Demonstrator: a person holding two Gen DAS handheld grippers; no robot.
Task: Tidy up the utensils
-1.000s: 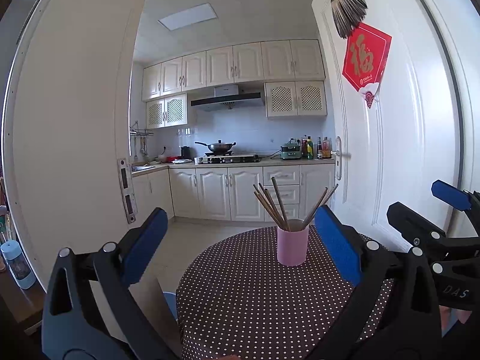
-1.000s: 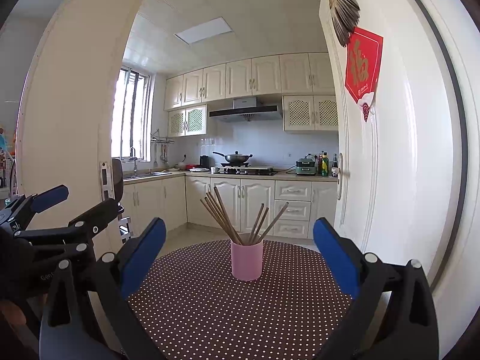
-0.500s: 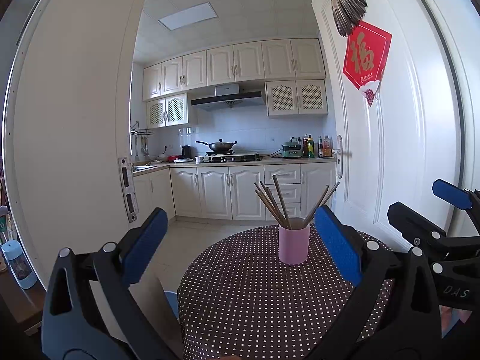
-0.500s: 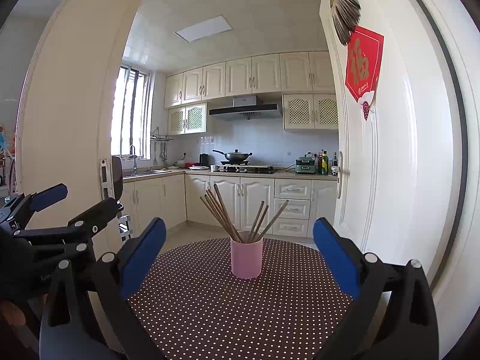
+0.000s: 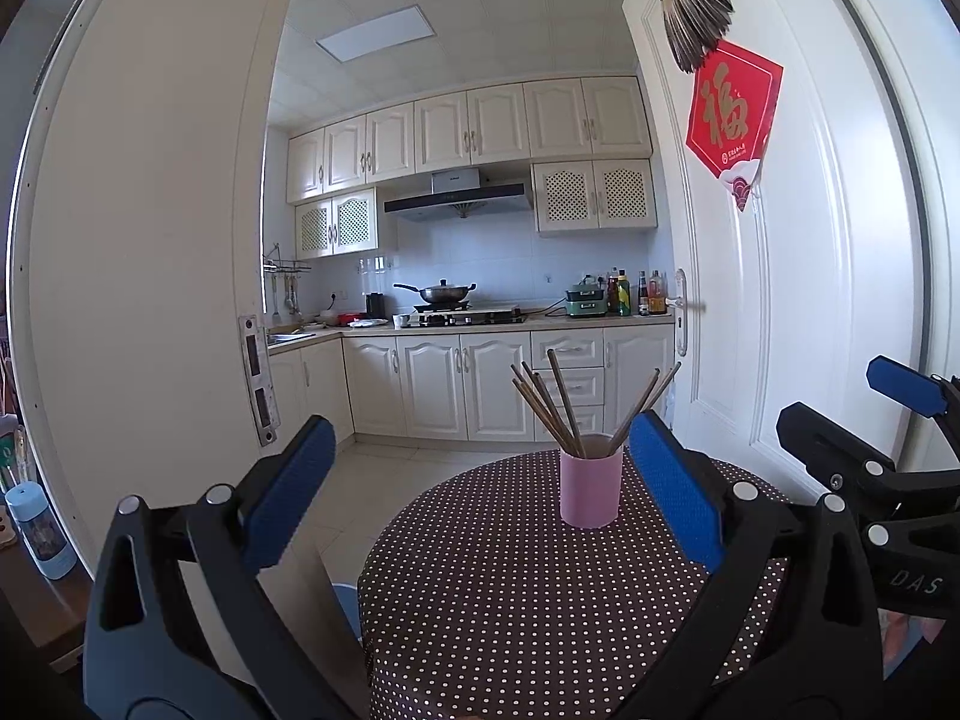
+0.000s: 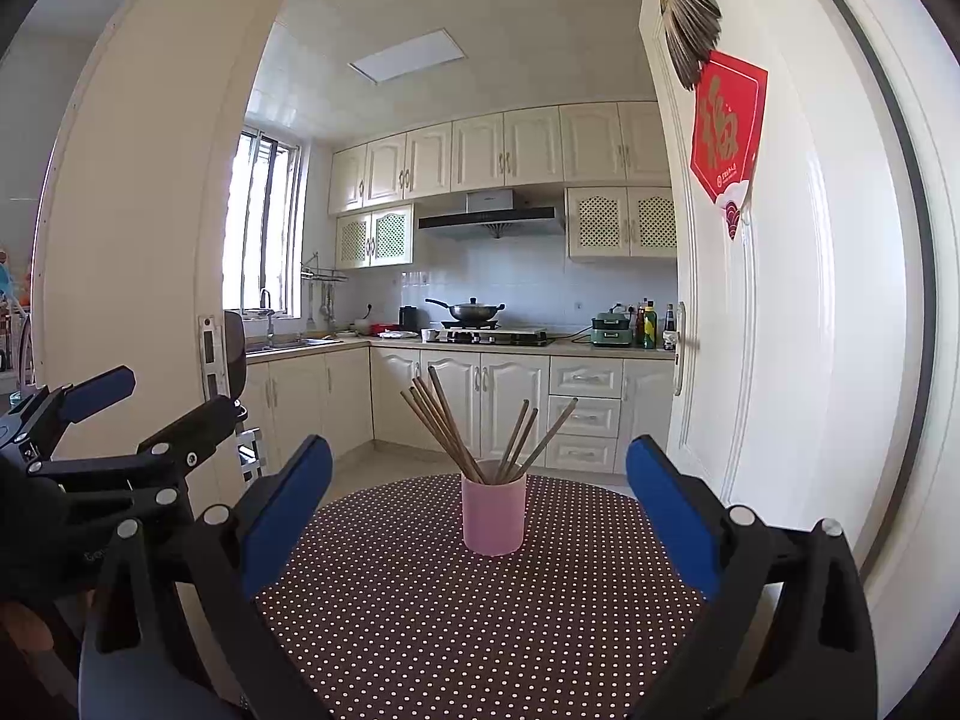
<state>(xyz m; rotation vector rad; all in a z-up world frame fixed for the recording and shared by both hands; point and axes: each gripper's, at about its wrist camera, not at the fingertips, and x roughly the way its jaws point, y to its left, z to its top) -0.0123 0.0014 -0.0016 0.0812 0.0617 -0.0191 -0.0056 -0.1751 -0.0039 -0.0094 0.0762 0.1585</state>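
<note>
A pink cup [image 5: 588,489] stands upright on a round table with a brown polka-dot cloth [image 5: 510,588]. Several wooden chopsticks [image 5: 555,408] stick out of it, fanned left and right. In the right wrist view the cup [image 6: 494,515] and chopsticks [image 6: 456,429] stand at the table's far middle. My left gripper [image 5: 480,486] is open and empty, held above the table's near edge, short of the cup. My right gripper [image 6: 479,495] is open and empty, the cup centred beyond its jaws. Each gripper shows at the edge of the other's view.
A white door [image 5: 780,276] with a red paper sign [image 5: 729,114] stands open on the right, close to the table. A white door frame [image 5: 150,276] is on the left. Beyond lie a tiled floor [image 5: 384,480] and kitchen cabinets [image 5: 468,384].
Both views have shifted very slightly; the cup sits a touch lower and nearer in frame. Both grippers stay open and empty.
</note>
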